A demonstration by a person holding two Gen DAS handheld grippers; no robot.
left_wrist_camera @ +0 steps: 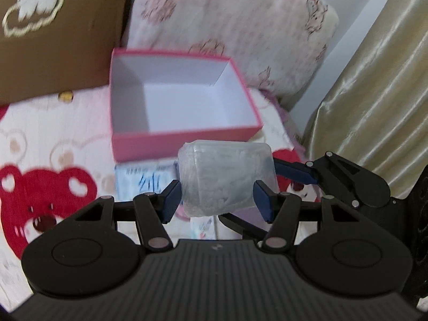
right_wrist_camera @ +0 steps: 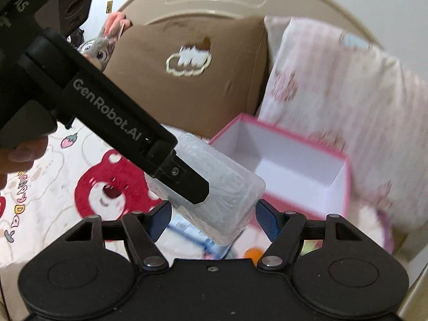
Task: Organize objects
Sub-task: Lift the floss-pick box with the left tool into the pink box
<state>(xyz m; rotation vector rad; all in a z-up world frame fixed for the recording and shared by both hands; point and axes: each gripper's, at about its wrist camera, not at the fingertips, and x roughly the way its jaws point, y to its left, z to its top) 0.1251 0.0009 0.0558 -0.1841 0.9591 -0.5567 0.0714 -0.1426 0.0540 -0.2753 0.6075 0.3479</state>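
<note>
Your left wrist camera looks forward and slightly down along its own fingers, close over the bed, with the pink box (left_wrist_camera: pixel 184 99) at frame centre and the curtain (left_wrist_camera: pixel 374 93) on the right edge. Your right wrist camera sits to the right of that, facing left and forward, so the same pink box (right_wrist_camera: pixel 291 171) lands right of centre. Both views share the brown pillow (left_wrist_camera: pixel 58 32) (right_wrist_camera: pixel 187 80) at upper left

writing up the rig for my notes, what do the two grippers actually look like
Both the left gripper and right gripper are matte black, with two round discs, triangular-cutout linkage arms, silver pivot pins and dark blue finger pads. The bodies are ribbed at the base. The left gripper's side reads GenRobot.AI in grey lettering, seen from the right wrist view. No cables or sleeves are visible.
</note>
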